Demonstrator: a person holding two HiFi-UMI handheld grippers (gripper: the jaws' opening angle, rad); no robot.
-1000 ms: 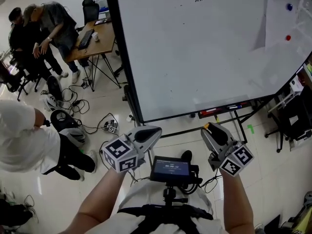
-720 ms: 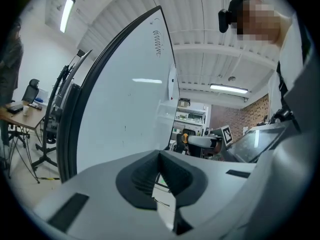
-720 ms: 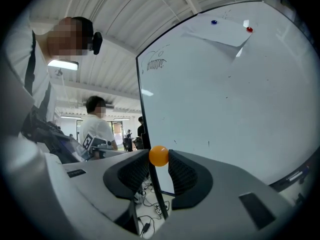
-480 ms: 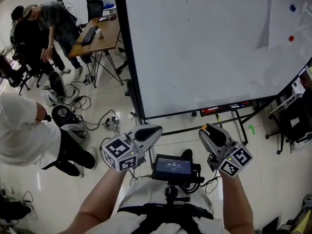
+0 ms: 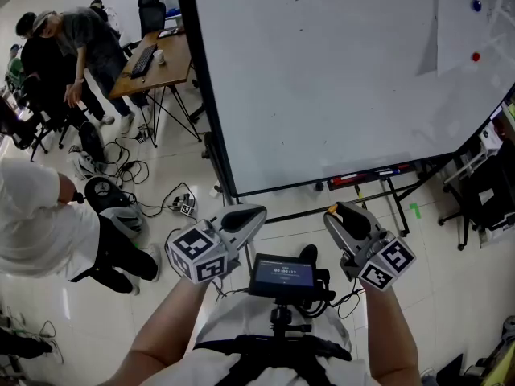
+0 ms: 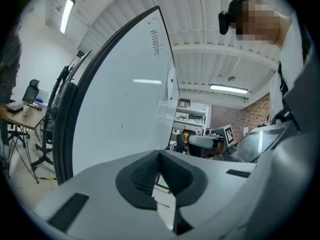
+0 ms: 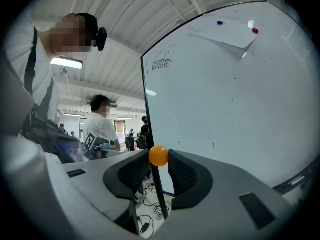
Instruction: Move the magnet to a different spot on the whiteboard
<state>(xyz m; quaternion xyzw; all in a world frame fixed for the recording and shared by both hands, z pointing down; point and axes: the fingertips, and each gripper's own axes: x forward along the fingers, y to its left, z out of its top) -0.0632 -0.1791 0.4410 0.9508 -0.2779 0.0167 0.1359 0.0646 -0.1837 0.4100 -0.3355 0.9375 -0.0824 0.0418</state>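
While both grippers hang apart from the large white whiteboard (image 5: pixel 322 95), the right gripper (image 7: pixel 159 158) has its jaws clamped on a small round orange magnet (image 7: pixel 159 155) at their tips. The left gripper (image 6: pixel 159 154) has its jaws closed together, with nothing between them. A small blue magnet (image 5: pixel 476 6) and a small red magnet (image 5: pixel 475 56) sit on a white paper sheet (image 5: pixel 455 34) at the board's upper right.

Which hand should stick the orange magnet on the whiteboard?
Right. The right gripper holds the orange magnet and faces the whiteboard; the left gripper is shut and empty.
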